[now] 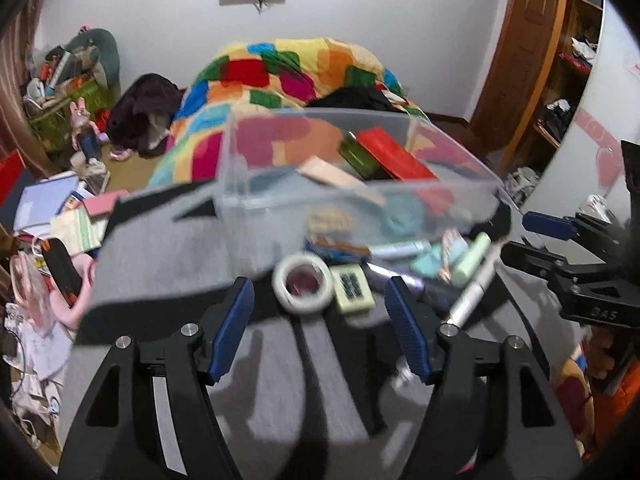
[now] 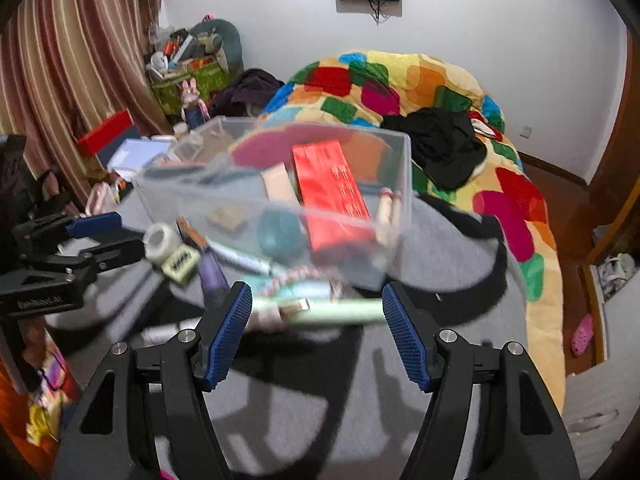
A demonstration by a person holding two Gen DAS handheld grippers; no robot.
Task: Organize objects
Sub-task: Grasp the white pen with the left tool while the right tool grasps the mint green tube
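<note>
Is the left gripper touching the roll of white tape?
Apart. In the left wrist view, the left gripper is open, and the roll of white tape lies beyond its blue pads, with grey cloth visible between.

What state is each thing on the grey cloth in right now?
Clear plastic bin: upright, lidless, partly filled.
Red box: inside the bin, leaning.
Tape roll: outside the bin, on the cloth.
Left tool: open, empty.
Right tool: open, empty.

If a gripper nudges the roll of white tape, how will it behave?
The roll of white tape lies flat on grey cloth, so it probably slides rather than rolls. Its hollow ring looks light. Tipped on edge, it may roll away.
</note>
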